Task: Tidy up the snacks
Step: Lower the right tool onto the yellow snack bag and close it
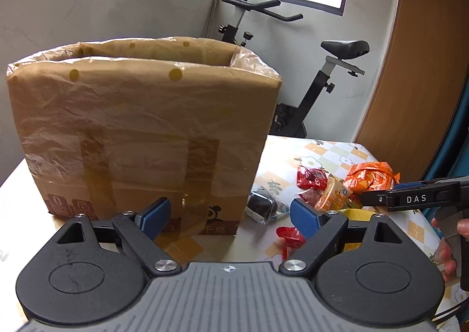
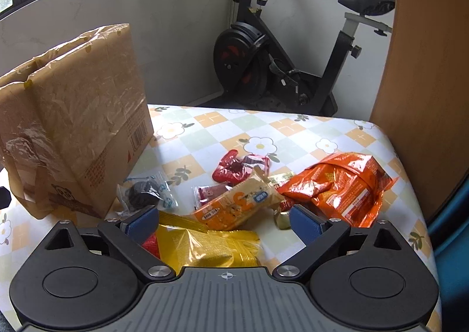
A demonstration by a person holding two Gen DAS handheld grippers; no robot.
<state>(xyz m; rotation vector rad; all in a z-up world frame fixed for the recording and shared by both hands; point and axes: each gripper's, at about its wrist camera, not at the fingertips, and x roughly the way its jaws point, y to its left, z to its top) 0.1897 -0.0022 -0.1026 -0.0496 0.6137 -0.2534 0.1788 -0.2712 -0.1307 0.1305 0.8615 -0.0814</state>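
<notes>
A tall cardboard box [image 1: 140, 126] [image 2: 73, 115], lined with clear plastic and open at the top, stands on the left of the table. Snacks lie to its right: a big orange bag [image 2: 337, 185] [image 1: 369, 176], an orange-and-cream bar packet [image 2: 234, 206], red packets [image 2: 234, 167], a dark cookie in clear wrap [image 2: 143, 194] [image 1: 262, 206] and a yellow packet [image 2: 205, 247]. My left gripper [image 1: 230, 216] is open in front of the box's lower right corner, holding nothing. My right gripper [image 2: 224, 220] is open above the yellow packet, its pads not touching it.
A floral checked tablecloth [image 2: 263, 126] covers the table. An exercise bike [image 2: 278, 68] stands behind the far edge and a wooden panel [image 2: 425, 68] rises at the right. A hand [image 1: 448, 252] holds the right gripper's handle. A small gold sweet [image 2: 283, 219] lies near the right pad.
</notes>
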